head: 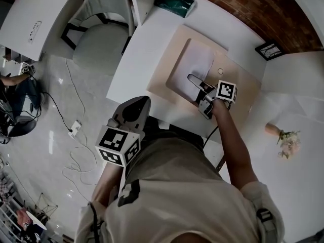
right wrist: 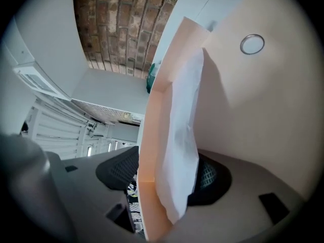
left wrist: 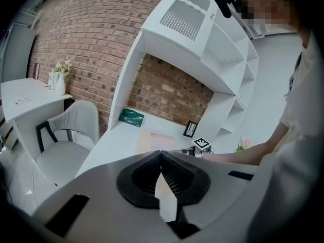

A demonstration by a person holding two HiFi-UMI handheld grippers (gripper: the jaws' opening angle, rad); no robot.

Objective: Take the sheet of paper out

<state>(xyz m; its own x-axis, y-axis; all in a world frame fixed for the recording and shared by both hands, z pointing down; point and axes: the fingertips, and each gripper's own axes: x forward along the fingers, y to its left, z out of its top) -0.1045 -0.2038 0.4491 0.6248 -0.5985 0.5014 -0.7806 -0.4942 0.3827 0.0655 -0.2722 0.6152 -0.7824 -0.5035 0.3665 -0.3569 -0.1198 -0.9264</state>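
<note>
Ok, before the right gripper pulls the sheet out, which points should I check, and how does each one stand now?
1. Sheet of paper is between the right gripper's jaws: ok.
2. Only the sheet is between them: not ok. The folder flap stands there too.
3. Jaws are clamped on the sheet: cannot tell.
4. Left gripper holds the peach folder down: not ok. It is shut, empty and off the desk.
5. Folder lies flat on the desk: ok.
</note>
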